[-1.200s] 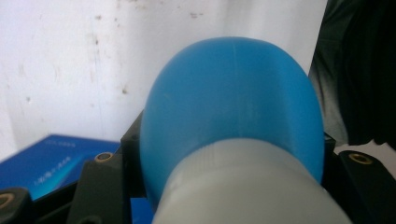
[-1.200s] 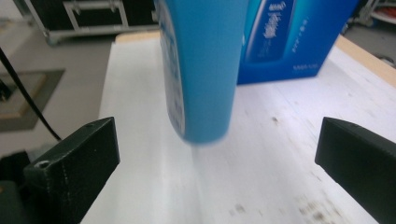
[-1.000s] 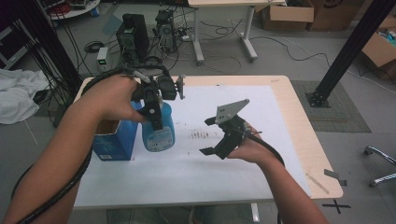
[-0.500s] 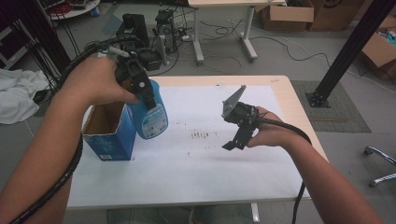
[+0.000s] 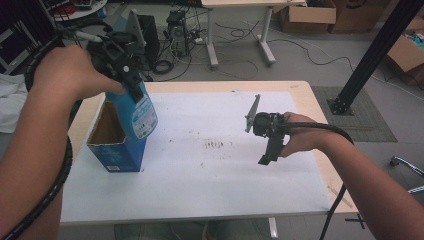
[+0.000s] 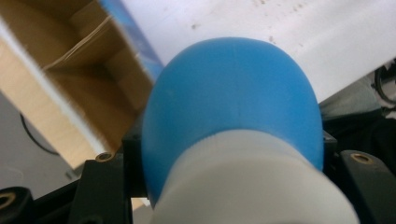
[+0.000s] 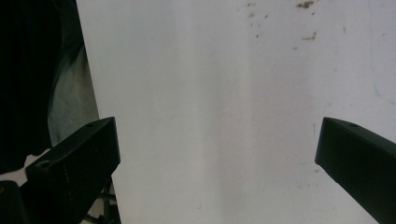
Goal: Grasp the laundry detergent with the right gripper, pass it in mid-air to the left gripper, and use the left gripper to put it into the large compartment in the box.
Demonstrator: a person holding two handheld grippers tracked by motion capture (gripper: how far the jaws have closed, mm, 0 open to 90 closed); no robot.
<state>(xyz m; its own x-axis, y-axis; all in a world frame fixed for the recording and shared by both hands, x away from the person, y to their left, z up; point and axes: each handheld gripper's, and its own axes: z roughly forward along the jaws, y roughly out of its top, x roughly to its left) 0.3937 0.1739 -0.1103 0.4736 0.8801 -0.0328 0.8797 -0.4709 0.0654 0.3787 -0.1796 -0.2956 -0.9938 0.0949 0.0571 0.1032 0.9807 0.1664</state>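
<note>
Since a second ago the left hand-held gripper (image 5: pixel 131 82) has lifted the blue plastic bottle (image 5: pixel 140 112) above the open blue cardboard box (image 5: pixel 114 145), likely for insertion; clamped at its neck, it hangs tilted. The right hand-held gripper (image 5: pixel 265 135) idles open over the white surface (image 5: pixel 210 190)

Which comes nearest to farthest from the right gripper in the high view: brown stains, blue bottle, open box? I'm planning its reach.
1. brown stains, on the white mat just left of the right gripper.
2. blue bottle, held left, over the box.
3. open box, far left.
</note>
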